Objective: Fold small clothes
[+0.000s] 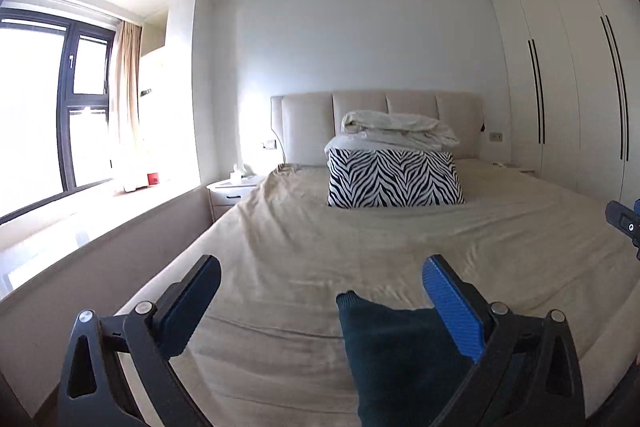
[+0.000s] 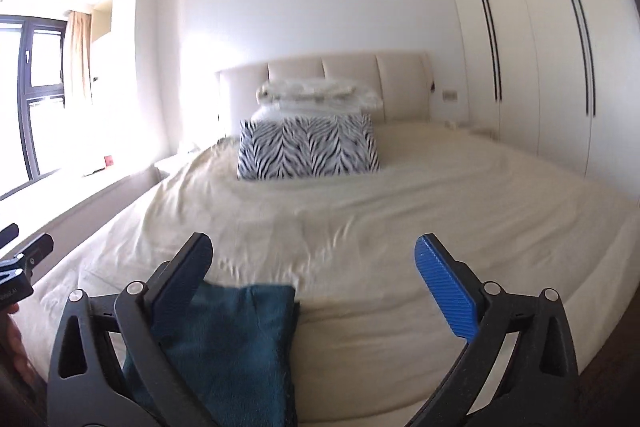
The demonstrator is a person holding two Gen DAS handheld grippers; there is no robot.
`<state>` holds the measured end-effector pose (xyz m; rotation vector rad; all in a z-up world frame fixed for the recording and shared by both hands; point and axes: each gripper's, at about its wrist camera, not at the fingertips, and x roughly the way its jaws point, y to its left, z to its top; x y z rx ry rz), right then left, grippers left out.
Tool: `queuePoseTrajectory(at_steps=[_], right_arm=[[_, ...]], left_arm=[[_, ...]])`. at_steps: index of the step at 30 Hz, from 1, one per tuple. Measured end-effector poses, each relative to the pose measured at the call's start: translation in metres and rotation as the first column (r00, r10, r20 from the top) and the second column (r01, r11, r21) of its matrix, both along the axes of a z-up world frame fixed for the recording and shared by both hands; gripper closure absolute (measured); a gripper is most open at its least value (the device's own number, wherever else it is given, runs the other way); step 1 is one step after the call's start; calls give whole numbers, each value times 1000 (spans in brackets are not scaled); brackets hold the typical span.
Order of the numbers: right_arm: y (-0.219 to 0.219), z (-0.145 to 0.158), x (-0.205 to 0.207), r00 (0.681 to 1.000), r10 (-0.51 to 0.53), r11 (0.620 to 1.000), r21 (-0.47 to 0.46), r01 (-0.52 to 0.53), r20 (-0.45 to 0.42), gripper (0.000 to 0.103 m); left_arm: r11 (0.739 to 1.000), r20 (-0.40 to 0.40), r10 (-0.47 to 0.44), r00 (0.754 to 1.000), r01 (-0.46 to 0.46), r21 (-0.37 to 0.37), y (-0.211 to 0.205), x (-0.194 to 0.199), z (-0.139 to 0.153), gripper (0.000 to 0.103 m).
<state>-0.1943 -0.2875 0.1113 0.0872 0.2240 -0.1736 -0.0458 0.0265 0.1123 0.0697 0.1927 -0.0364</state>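
At the far left a dark-framed window (image 1: 68, 99) floods the room, and in the right wrist view the glare washes out the left side of the beige-sheeted bed (image 1: 360, 247); a garment edge there would be hard to read. The left gripper (image 1: 320, 291) stands wide, nothing pressed between its fingers. The small dark teal knitted garment (image 1: 392, 355) lies on the near edge of the bed, just beside the left gripper's blue-padded right finger and low in that view. In the right wrist view the garment (image 2: 232, 347) sits partly behind the left finger of the right gripper (image 2: 316, 267), which is also spread wide and holds nothing. My worry: the cloth lies so close to the bed's near edge that a careless nudge could slide it off. Both grippers point towards the far zebra-striped pillow (image 1: 394, 179), not at the garment, so a grab from here may miss.
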Motion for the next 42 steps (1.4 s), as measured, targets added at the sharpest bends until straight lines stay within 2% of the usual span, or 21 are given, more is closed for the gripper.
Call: queuePoseTrajectory(at_steps=[2,3,5,7,10,14,17,20,25,32,42], right_arm=[[10,23,-7,999,33,999,-44,-31,28,0],[12,32,-8,998,68,997,-35,-68,13,0],[16,50,-6,987,153,988,22,-153,-42,0],[23,61,-7,978,194,980,62,-190,-71,0],[36,68,-13,981,184,983,22,-182,-66,0],[48,46,-2,969,137,990,5,-139,-206,0],[47,19,8,941,124,992,60,-111,-315,0],[49,-7,16,917,120,992,81,-96,-381,0],[53,-36,27,885,78,996,66,-54,-458,0],[50,-57,33,849,52,998,62,-22,-526,0],[49,-65,38,831,56,998,53,-33,-554,0]], left_arm=[[999,-24,23,999,-22,42,-3,-1,18,0],[998,-57,16,998,-12,60,-4,2,24,0],[999,-81,0,997,4,48,-4,4,32,0],[1000,-95,-11,995,12,16,-3,4,35,0],[999,-198,9,980,-1,40,-9,12,21,0],[999,-362,24,932,-6,49,-14,25,-19,0],[1000,-448,9,894,1,22,-15,25,-44,0],[1000,-523,7,852,-4,8,-16,30,-65,0],[1000,-569,26,822,-26,7,-13,33,-78,0],[1000,-588,18,809,-23,-1,-12,34,-85,0],[1000,-610,11,792,-18,-5,-13,37,-94,0]])
